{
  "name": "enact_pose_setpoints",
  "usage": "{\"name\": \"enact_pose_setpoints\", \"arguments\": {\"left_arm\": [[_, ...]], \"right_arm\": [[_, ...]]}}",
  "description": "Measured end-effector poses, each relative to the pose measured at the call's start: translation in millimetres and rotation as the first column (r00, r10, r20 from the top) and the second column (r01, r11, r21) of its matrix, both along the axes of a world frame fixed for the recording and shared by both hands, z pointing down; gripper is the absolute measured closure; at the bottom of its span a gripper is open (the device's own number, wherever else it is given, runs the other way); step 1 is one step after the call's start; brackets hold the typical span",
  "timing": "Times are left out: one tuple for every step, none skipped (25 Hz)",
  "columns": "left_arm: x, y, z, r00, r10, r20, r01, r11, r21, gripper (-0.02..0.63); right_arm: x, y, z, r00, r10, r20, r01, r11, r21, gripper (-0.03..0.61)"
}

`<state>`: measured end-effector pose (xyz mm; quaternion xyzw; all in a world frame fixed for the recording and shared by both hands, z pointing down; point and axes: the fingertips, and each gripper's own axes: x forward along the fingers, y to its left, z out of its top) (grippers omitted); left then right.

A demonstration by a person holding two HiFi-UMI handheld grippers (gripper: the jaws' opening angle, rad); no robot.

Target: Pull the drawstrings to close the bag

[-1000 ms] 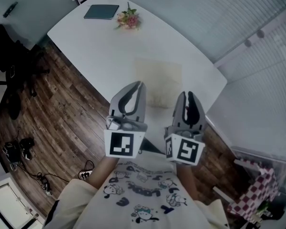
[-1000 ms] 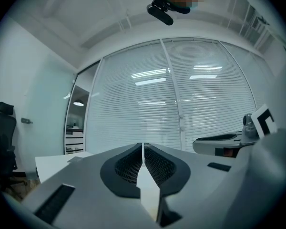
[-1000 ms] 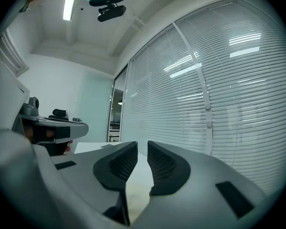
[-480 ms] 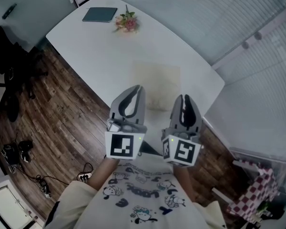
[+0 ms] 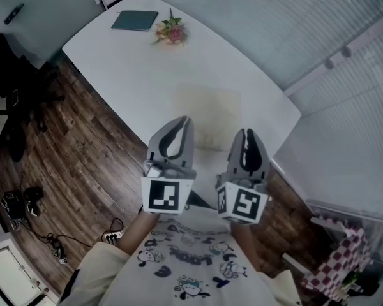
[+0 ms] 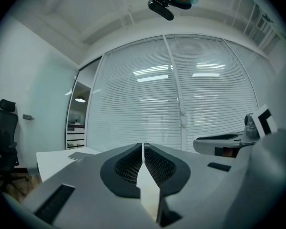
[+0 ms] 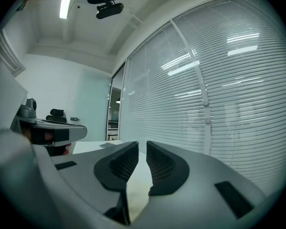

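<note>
A flat beige drawstring bag [image 5: 207, 107] lies on the white table [image 5: 127, 62], near its front edge. I cannot make out its strings. Both grippers hang above that edge, short of the bag, with their tips pointing towards it. My left gripper [image 5: 186, 121] is shut with nothing in it; in the left gripper view its pads [image 6: 143, 147] meet. My right gripper [image 5: 247, 134] stands beside it, to the right. Its jaws [image 7: 142, 144] leave a narrow gap that holds nothing. Neither gripper touches the bag.
A dark notebook [image 5: 135, 19] and a small bunch of flowers [image 5: 171, 29] lie at the table's far end. Blinds line the wall on the right. A black chair [image 5: 6, 62] and cables [image 5: 25, 199] sit on the wooden floor to the left. A checked cloth [image 5: 341, 254] is at lower right.
The right gripper's jaws have drawn a little closer together. Both grippers stay almost where they were, drifting slightly left.
</note>
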<state>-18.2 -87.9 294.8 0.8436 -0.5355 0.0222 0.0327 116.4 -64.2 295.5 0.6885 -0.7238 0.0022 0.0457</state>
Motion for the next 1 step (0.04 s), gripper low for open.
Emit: {"name": "enact_pose_setpoints", "arguments": {"left_arm": [[-0.2, 0.2, 0.1, 1.0, -0.001, 0.001, 0.001, 1.0, -0.001, 0.56]], "right_arm": [[-0.1, 0.2, -0.2, 1.0, 0.0, 0.001, 0.0, 1.0, 0.001, 0.515]]}}
